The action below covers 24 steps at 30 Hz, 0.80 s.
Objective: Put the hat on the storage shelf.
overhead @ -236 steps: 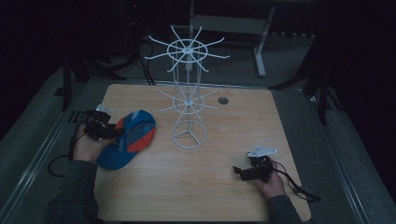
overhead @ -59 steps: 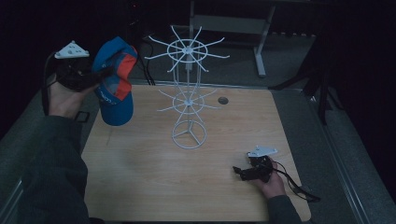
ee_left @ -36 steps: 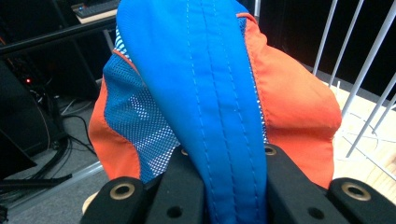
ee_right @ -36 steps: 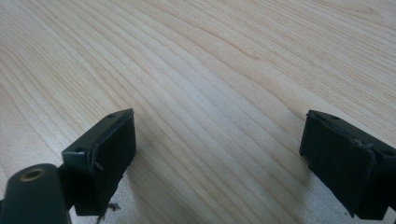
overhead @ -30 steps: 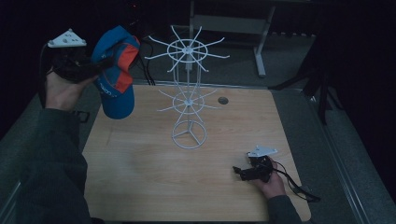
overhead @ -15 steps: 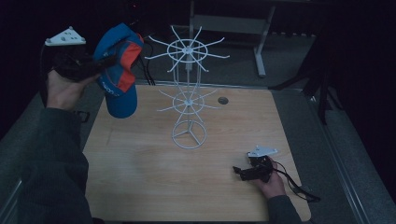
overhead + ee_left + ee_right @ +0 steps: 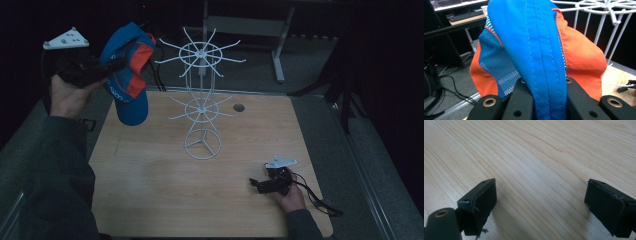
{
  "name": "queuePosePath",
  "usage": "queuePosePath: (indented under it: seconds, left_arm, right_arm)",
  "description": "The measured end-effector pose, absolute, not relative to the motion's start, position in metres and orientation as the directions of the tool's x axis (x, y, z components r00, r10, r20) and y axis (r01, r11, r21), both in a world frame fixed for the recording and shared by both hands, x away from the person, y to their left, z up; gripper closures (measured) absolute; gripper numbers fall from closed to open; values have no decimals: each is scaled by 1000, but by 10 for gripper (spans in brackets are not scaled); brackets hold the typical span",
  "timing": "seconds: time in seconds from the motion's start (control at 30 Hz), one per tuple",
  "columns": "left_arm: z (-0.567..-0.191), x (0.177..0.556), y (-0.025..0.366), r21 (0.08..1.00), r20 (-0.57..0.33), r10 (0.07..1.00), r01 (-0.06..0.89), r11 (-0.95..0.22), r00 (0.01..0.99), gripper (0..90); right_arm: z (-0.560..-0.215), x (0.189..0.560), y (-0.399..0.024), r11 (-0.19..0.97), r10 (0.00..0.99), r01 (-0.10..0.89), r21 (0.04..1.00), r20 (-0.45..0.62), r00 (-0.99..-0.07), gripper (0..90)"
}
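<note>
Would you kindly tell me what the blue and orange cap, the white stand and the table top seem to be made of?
Blue and orange cap: woven fabric with a mesh panel; stitched seams and tiny holes show. White spoked stand: probably coated metal wire; thin, rigid, matte rods. Light table top: wood or wood-look laminate, smooth, with grain lines; which of them is unclear.

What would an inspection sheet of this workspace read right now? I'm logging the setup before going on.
Surface: wooden table, bare apart from the rack and a small dark round spot.
Job's things: blue and orange cap held up beside the white wire rack.
Clutter: nothing seen.
Grippers: left gripper shut on the cap; right gripper open, low over the table.
Cables: black cable trails from the right gripper.
Surroundings: dark; desk legs behind.
</note>
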State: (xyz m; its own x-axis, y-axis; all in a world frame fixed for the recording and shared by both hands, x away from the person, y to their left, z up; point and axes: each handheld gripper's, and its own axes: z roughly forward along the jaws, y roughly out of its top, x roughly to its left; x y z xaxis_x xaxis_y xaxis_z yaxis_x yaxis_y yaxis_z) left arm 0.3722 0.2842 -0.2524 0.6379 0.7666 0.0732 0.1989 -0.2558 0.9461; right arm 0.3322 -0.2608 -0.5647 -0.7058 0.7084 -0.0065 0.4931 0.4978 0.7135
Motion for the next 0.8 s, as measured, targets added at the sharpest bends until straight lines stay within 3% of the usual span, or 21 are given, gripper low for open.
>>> queuePosePath:
  seconds: [0.8]
  left_arm:
    - [-247,368,283,960,63,741,162,-228,668,880]
  right_arm:
    - [-565,332,-261,499,708,492,713,-8,-706,104]
